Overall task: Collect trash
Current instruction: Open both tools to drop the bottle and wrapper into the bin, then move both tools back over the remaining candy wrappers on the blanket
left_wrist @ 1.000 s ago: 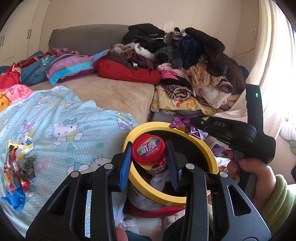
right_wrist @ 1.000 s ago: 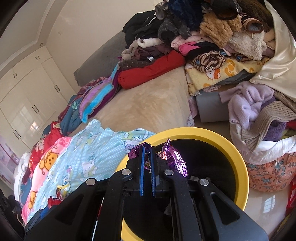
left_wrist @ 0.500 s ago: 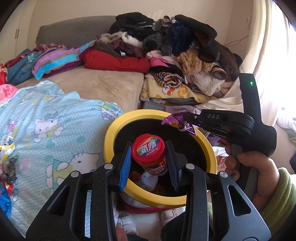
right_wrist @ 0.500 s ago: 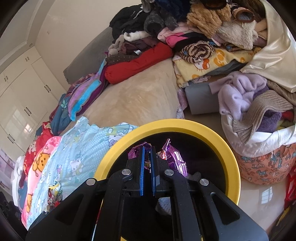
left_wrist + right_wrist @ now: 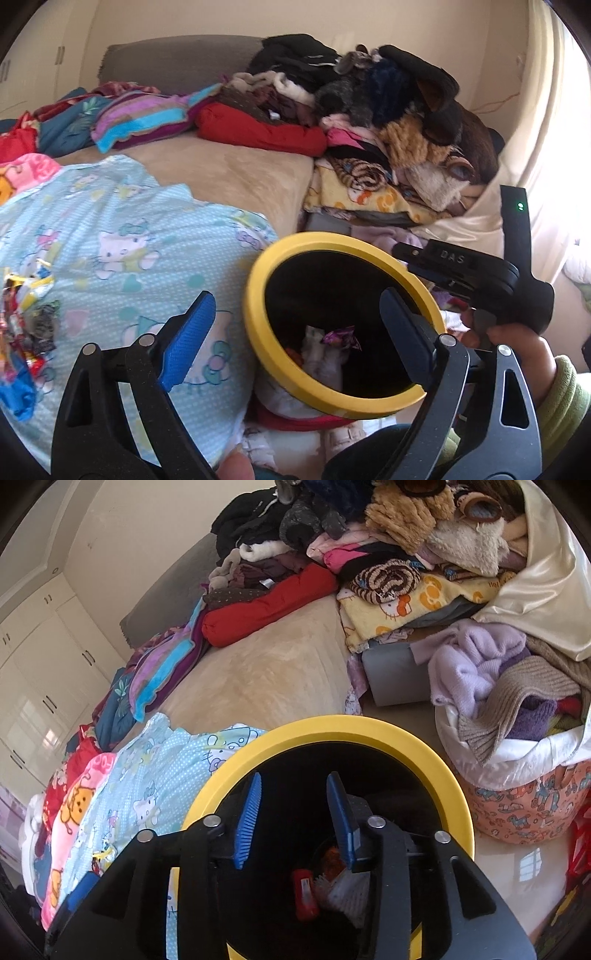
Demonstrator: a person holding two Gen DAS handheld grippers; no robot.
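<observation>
Left gripper [image 5: 295, 321]: jaws have just been opening and stand wide; nothing between them, one blue pad over the quilt, the other over the bin mouth.
Right gripper [image 5: 293, 819]: jaws have just been opening to a moderate gap, empty, poised over the bin's opening.
Trash bin [image 5: 258, 284]: black with a yellow rim, at the bed's edge, at 3 o'clock of the Hello Kitty quilt [image 5: 110, 236].
Done so far: a purple candy wrapper [image 5: 340, 336] lies inside the bin on white crumpled paper; the right wrist view shows a red-capped container [image 5: 304, 893] down there too. Both drops look finished.
Left to do: a heap of snack wrappers [image 5: 26, 325] sits on the quilt at 9 o'clock of the left gripper, well apart from the bin; likely the next pickup.
Edges: the yellow rim lies just beside both grippers; lifting straight out should avoid clipping it.
Open room: the quilt between bin and wrappers is bare and soft; the clothes pile [image 5: 369, 110] at 12 o'clock and the laundry basket [image 5: 524, 805] at 3 o'clock of the bin crowd those sides.
</observation>
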